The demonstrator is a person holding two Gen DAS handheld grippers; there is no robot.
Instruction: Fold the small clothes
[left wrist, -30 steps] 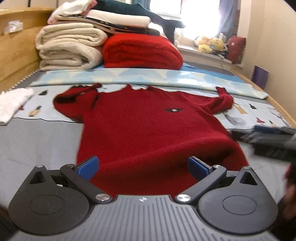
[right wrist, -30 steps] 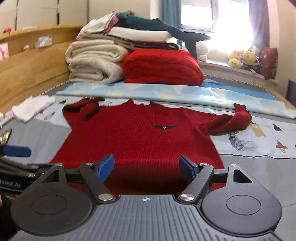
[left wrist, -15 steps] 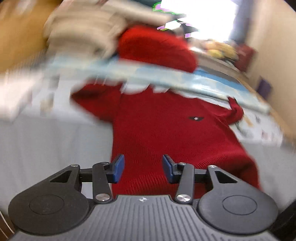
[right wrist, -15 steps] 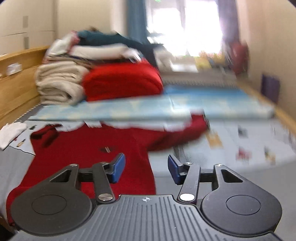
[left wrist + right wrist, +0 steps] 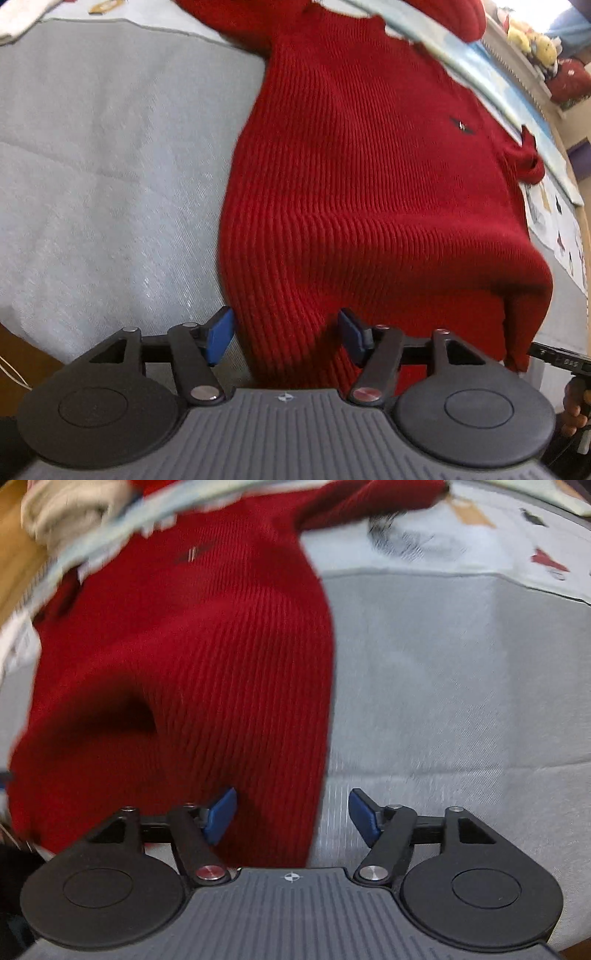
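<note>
Within the last second we swung both grippers from looking level across the bed (image 5: 92, 155) to pointing steeply down at the red sweater's (image 5: 369, 177) hem corners. The left gripper (image 5: 286, 334) and right gripper (image 5: 291, 814) had jaws just reopening, moderately wide, pads gripping nothing. We judged the hem grab imminent. The sweater lay flat, long axis running away, collar farthest.

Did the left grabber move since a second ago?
Yes. The left gripper tipped down and slid left to the corner of the red sweater; the folded blankets have left its view. Its jaws just reopened, astride the sweater's edge.
</note>
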